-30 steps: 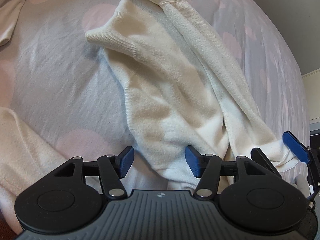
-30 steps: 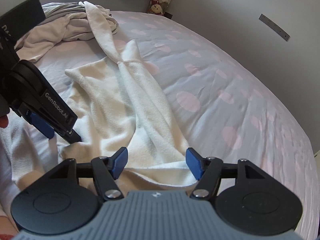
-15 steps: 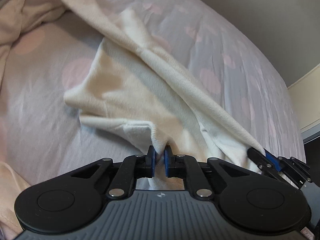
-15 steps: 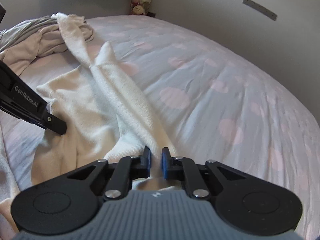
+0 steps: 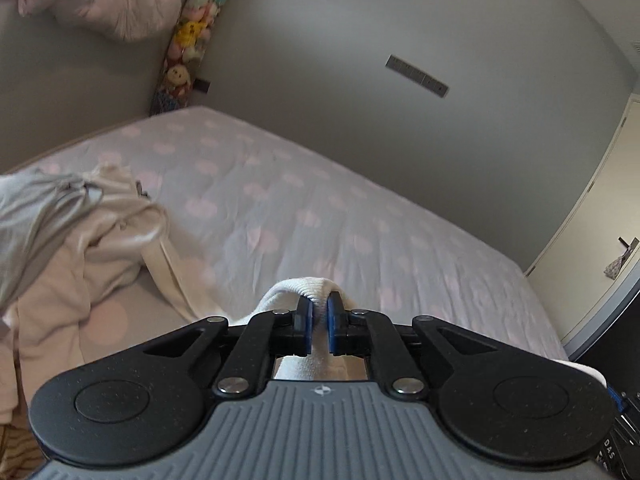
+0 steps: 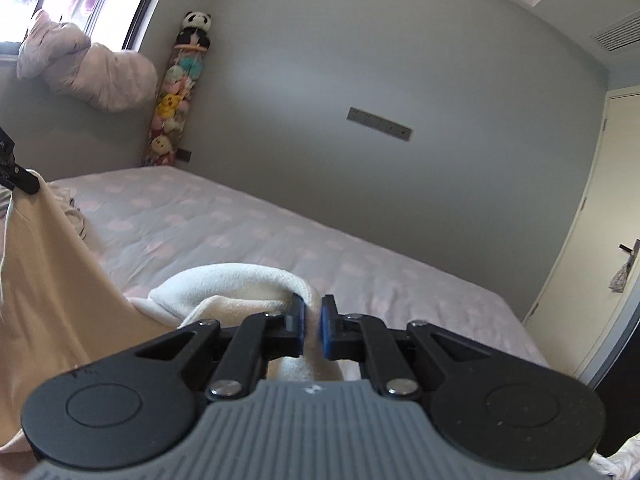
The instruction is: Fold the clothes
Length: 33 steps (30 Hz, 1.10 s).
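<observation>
Currently held: cream knit garment (image 5: 304, 286), pinched at two edge points. Left gripper (image 5: 318, 322) is clamped on a fold of it; right gripper (image 6: 311, 328) likewise nips its hem, cloth bulging toward 10 o'clock. Both tools point level across the room, which suggests the piece is lifted off the bed (image 5: 360, 216) to hang open and straight for folding. Surroundings: heap of other clothes (image 5: 68, 240) on the sheet at 9 o'clock; stuffed-toy column (image 6: 176, 92) at 11 o'clock; door (image 6: 600, 264) at 3 o'clock. Obstruction: a trailing part appears caught in the heap.
</observation>
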Tool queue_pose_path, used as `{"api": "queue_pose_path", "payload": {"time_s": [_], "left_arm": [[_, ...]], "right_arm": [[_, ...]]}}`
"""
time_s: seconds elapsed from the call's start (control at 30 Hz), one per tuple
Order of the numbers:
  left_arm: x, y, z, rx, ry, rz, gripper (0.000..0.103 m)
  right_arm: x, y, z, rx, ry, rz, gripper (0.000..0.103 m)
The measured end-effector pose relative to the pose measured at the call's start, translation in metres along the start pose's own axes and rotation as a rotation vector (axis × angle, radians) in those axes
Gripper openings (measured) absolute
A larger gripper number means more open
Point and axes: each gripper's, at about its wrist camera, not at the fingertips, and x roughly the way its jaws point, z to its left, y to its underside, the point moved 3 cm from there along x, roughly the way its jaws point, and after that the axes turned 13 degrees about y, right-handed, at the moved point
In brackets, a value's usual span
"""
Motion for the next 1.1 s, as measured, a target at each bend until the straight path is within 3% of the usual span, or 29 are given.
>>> {"api": "queue_pose_path", "payload": {"time_s": [0.07,0.17,0.27,0.37,0.5,0.63,0.7,0.8,0.87,0.9,1.03,1.1], "left_arm": [[-0.012,-0.014,-0.014,0.038,0.010,-0.039,0.005],[-0.016,-0.020,-0.022,0.078,-0.011,-0.029,0.005],[-0.009,-0.007,-0.010,0.100,-0.073,0.039,0.005],[0.008,0.023,0.020,0.034,-0.107,0.184,0.005],[0.035,0.077,0.045,0.001,-0.147,0.401,0.005],[0.048,0.125,0.052,0.036,-0.184,0.558,0.005],[0.052,0.138,0.054,0.068,-0.199,0.602,0.006],[0.053,0.147,0.061,0.071,-0.203,0.659,0.006],[0.055,0.150,0.066,0.066,-0.202,0.693,0.007],[0.057,0.150,0.069,0.059,-0.198,0.706,0.007],[0.064,0.148,0.075,0.035,-0.185,0.732,0.008],[0.068,0.147,0.076,0.032,-0.182,0.741,0.008]], "right_arm": [[-0.017,-0.004,-0.016,0.009,0.034,-0.010,0.009],[-0.036,-0.004,-0.038,0.009,0.084,-0.001,0.009],[-0.035,0.022,-0.056,0.006,0.098,0.116,0.009],[-0.030,0.056,-0.070,0.002,0.094,0.257,0.009],[-0.020,0.111,-0.059,-0.046,-0.003,0.469,0.009],[-0.021,0.132,-0.040,-0.104,-0.095,0.552,0.011],[-0.020,0.129,-0.031,-0.129,-0.127,0.560,0.013],[-0.026,0.120,-0.026,-0.166,-0.140,0.520,0.023],[-0.031,0.105,-0.026,-0.191,-0.150,0.475,0.041],[-0.030,0.100,-0.022,-0.204,-0.166,0.459,0.044],[-0.004,0.088,0.019,-0.265,-0.301,0.436,0.053],[0.008,0.082,0.040,-0.296,-0.369,0.423,0.053]]}}
